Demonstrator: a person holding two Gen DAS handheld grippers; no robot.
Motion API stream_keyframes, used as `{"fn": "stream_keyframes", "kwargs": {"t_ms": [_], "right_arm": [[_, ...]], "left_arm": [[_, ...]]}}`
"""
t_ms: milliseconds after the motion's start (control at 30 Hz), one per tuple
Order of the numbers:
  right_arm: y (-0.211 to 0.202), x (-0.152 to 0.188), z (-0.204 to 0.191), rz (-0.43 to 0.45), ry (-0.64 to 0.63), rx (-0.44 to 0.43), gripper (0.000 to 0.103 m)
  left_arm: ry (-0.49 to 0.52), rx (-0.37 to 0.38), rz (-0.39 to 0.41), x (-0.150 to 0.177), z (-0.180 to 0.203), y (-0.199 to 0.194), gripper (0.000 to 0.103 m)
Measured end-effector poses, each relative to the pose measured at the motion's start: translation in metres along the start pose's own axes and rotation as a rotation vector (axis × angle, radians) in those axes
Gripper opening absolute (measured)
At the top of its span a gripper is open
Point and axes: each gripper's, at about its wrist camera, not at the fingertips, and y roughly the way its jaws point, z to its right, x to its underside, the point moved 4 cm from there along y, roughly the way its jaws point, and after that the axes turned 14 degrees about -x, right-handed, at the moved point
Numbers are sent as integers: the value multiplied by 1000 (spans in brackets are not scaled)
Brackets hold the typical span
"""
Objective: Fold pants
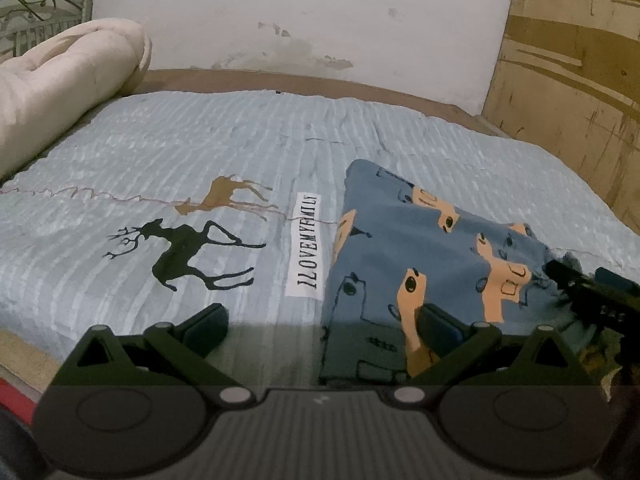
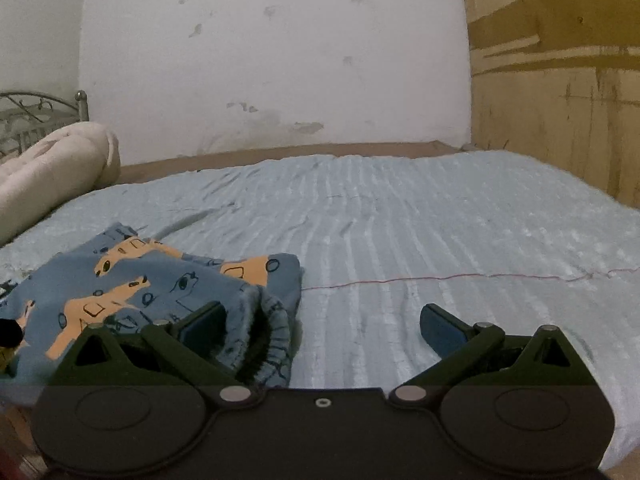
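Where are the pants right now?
The pants lie bunched on the light blue bedspread, on the right of the left view, just right of the lettered white strip. In the right view they are at lower left.

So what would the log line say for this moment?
pants: folded on bed | left gripper: open | right gripper: open, beside pants

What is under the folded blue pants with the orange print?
The folded blue pants with orange print lie on the pale blue ribbed bedspread. Whatever bedspread print lies beneath them is covered; neither open claw holds them.
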Motion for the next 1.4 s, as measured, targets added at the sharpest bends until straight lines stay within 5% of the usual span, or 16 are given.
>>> {"fn": "stream_keyframes", "kwargs": {"t_ms": [267,667,1400], "right_arm": [[-35,8,-29,39,1,-101,102],[-37,39,-32,71,2,-88,102],[-46,42,-32,171,28,-111,102]], "left_arm": [[7,2,-2,3,1,-6,102],[12,2,-2,5,2,-7,102],[-27,44,-2,2,-1,-11,102]]}}
